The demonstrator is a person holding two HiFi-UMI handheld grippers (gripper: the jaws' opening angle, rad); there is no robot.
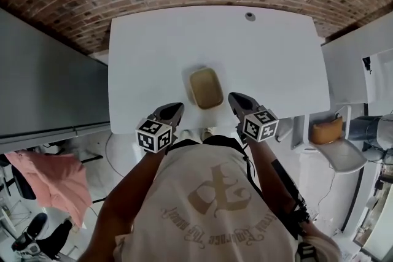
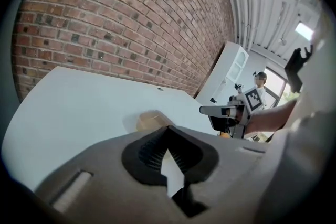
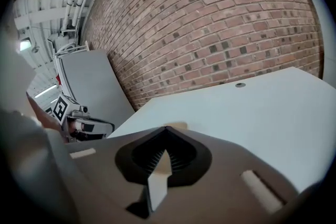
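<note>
Steep overhead, two low views, shared table point(image 1: 153, 58)

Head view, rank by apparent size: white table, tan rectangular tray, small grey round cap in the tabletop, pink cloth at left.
1. white table
2. pink cloth (lies lower, so farther away)
3. tan rectangular tray
4. small grey round cap

A shallow tan rectangular tray with rounded corners point(image 1: 206, 88) lies flat, open side up and slightly askew, midway along the near edge of the white table point(image 1: 270, 52).
</note>
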